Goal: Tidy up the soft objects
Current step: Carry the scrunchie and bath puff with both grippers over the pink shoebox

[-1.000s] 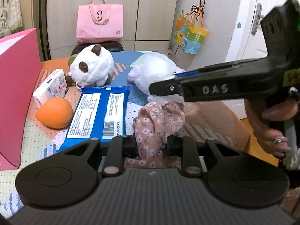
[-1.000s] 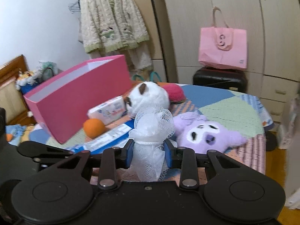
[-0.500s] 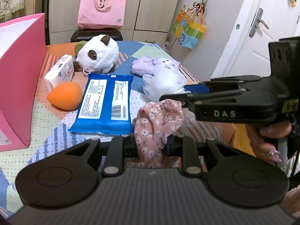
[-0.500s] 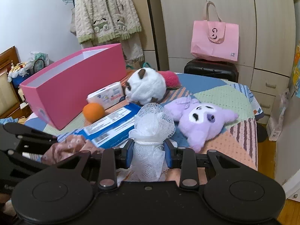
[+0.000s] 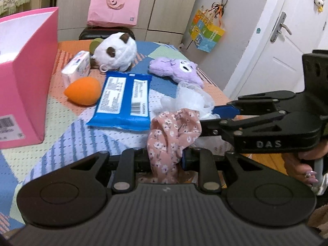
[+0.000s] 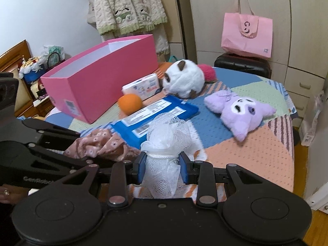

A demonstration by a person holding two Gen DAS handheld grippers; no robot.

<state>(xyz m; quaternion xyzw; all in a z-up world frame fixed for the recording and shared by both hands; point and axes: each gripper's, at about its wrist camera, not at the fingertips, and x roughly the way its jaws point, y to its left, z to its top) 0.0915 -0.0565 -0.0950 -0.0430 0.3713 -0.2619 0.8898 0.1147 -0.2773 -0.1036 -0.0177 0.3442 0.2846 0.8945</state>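
My left gripper (image 5: 165,157) is shut on a pink floral cloth (image 5: 172,135), held above the near table edge; the cloth also shows in the right wrist view (image 6: 98,145). My right gripper (image 6: 163,167) is shut on a white mesh bath puff (image 6: 168,141), which also shows in the left wrist view (image 5: 188,100), just right of the left gripper. An open pink box (image 6: 102,75) stands at the left. On the table lie a white panda plush (image 6: 183,82), a purple plush (image 6: 239,112) and an orange sponge (image 6: 130,103).
A blue wipes pack (image 6: 155,116) and a white tissue pack (image 6: 141,87) lie mid-table on the patchwork cloth (image 6: 256,149). A red plush (image 6: 207,71) sits behind the panda. A pink tote bag (image 6: 247,34) rests on a black case by the wardrobe. A door (image 5: 287,47) is at right.
Both grippers have lifted and pulled back toward the near edge with their loads. The bath puff no longer covers the purple plush in the left wrist view.
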